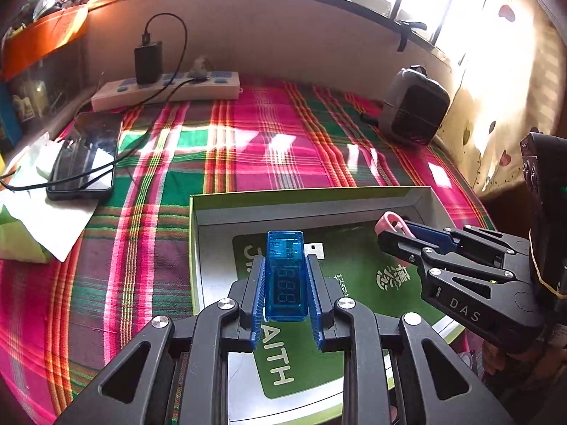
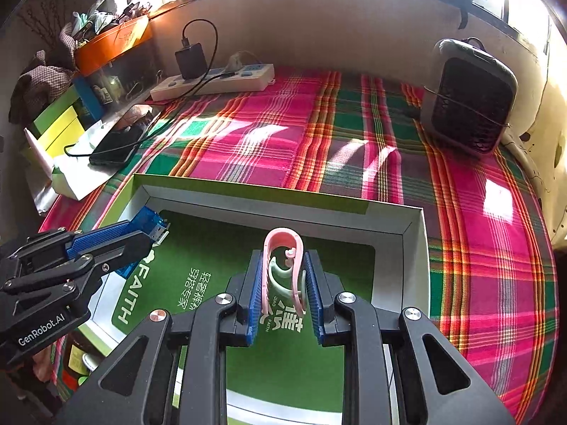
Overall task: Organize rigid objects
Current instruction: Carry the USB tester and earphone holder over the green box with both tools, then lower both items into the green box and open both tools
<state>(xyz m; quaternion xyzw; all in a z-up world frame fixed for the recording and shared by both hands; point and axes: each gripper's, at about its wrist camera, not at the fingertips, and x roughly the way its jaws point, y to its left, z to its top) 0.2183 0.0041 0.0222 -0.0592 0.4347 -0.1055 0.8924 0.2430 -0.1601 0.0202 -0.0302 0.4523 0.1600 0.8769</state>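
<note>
My left gripper [image 1: 286, 276] is shut on a translucent blue USB meter [image 1: 285, 276] with a digit display, its metal plug pointing forward. It hangs above the open box [image 1: 312, 196], whose floor is green with white lettering. My right gripper [image 2: 283, 279] is shut on a pink plastic clip [image 2: 283, 248], held upright over the same box [image 2: 283, 212]. In the left wrist view the right gripper [image 1: 393, 228] comes in from the right with the pink clip [image 1: 388, 220] at its tip. Across in the right wrist view, the left gripper [image 2: 149, 230] enters from the left holding the blue USB meter [image 2: 150, 219].
The box sits on a pink and green plaid cloth [image 1: 248, 148]. A black phone [image 1: 85, 156] on a cable lies at the left beside white paper. Against the back wall lie a white power strip [image 1: 166, 88] with a black charger, and a grey fan [image 2: 467, 95] at the right.
</note>
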